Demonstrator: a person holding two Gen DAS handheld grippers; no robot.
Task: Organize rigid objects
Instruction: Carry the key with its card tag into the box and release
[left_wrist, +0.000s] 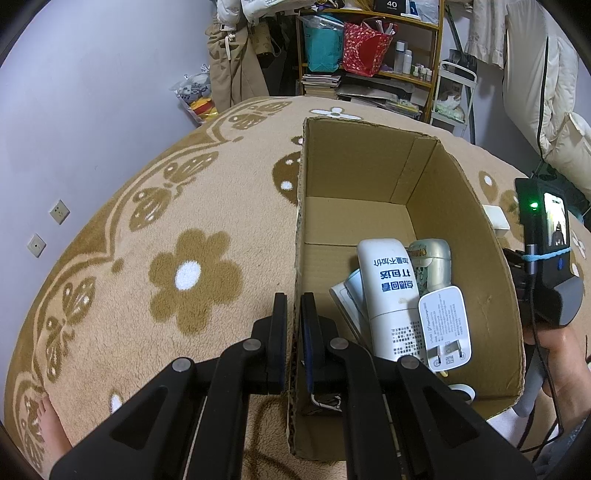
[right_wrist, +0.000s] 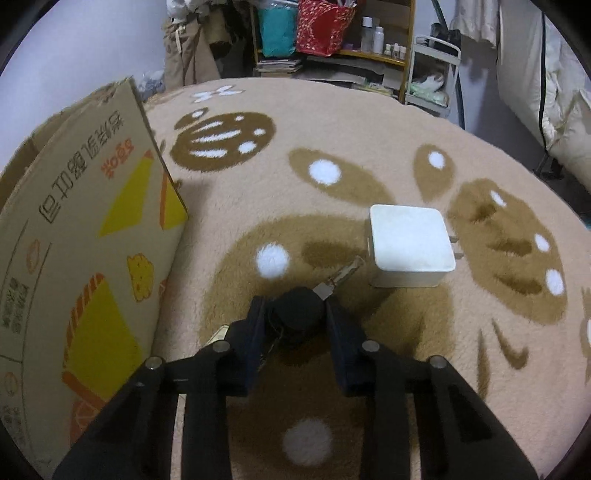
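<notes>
My left gripper (left_wrist: 293, 314) is shut on the left wall of an open cardboard box (left_wrist: 301, 206), one finger outside, one inside. The box holds a white bottle (left_wrist: 391, 295), a pale green can (left_wrist: 432, 262), a white charger (left_wrist: 445, 328) and some papers. My right gripper (right_wrist: 295, 306) is shut on a black-headed key (right_wrist: 299, 308) whose metal blade (right_wrist: 340, 277) points forward, just above the carpet. A white square charger (right_wrist: 410, 245) lies on the carpet just beyond the key. The box's printed outer wall (right_wrist: 92, 236) stands to the left of the right gripper.
A beige carpet with brown flowers (left_wrist: 192, 277) covers the floor. A shelf with bags and bottles (left_wrist: 369, 55) stands at the back. The right gripper's body and the holding hand (left_wrist: 550, 280) show right of the box. A bare foot (left_wrist: 48, 424) is at lower left.
</notes>
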